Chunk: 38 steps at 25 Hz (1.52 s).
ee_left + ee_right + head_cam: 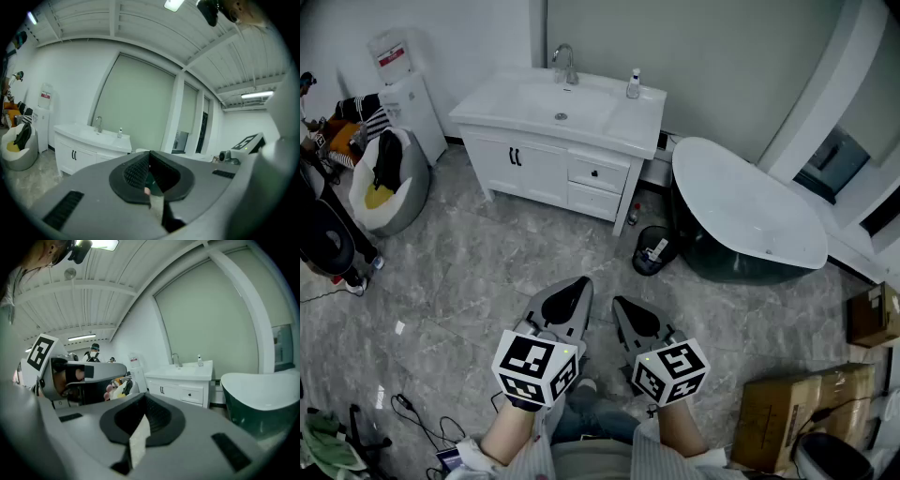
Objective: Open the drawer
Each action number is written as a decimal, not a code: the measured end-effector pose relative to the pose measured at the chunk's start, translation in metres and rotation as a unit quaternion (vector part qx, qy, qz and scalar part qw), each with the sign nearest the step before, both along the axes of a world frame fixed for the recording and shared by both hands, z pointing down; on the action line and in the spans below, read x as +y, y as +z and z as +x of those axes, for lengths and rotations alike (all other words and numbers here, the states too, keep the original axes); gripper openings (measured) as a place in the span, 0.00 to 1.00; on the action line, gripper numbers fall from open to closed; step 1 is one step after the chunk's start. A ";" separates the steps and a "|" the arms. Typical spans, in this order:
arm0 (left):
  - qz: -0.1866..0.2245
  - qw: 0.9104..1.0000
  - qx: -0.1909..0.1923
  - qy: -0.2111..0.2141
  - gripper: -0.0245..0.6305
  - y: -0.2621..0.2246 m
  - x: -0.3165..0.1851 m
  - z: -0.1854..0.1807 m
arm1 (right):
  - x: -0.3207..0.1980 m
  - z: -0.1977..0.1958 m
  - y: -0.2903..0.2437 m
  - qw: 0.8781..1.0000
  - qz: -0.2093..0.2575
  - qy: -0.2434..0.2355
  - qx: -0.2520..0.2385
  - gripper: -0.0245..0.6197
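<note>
Drawer (598, 174) sat shut in the glossy white vanity (511, 161) at the far side, its small dark knob untouched, so the whole pull was left to do. Near, well apart from it, the grey left gripper (572, 295) and right gripper (630, 314) had their jaws closed together on nothing.
</note>
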<state>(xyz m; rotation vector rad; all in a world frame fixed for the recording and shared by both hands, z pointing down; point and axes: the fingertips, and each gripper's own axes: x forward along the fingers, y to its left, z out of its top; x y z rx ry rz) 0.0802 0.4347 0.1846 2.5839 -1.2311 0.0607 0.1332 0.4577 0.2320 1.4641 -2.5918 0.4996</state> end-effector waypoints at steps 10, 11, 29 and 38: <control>0.007 1.000 -0.014 -0.009 0.06 0.004 0.010 0.007 | 0.007 0.007 0.001 1.000 0.006 -0.010 -0.009 0.05; 0.006 1.000 -0.015 -0.011 0.06 0.005 0.012 0.006 | 0.008 0.006 0.001 1.000 0.005 -0.011 -0.012 0.05; 0.006 1.000 -0.010 -0.010 0.06 0.009 -0.047 -0.006 | -0.042 0.003 0.012 1.000 -0.017 0.001 -0.026 0.05; 0.002 1.000 -0.014 -0.006 0.06 0.004 -0.140 -0.036 | -0.126 -0.017 0.009 0.999 -0.023 0.017 -0.022 0.05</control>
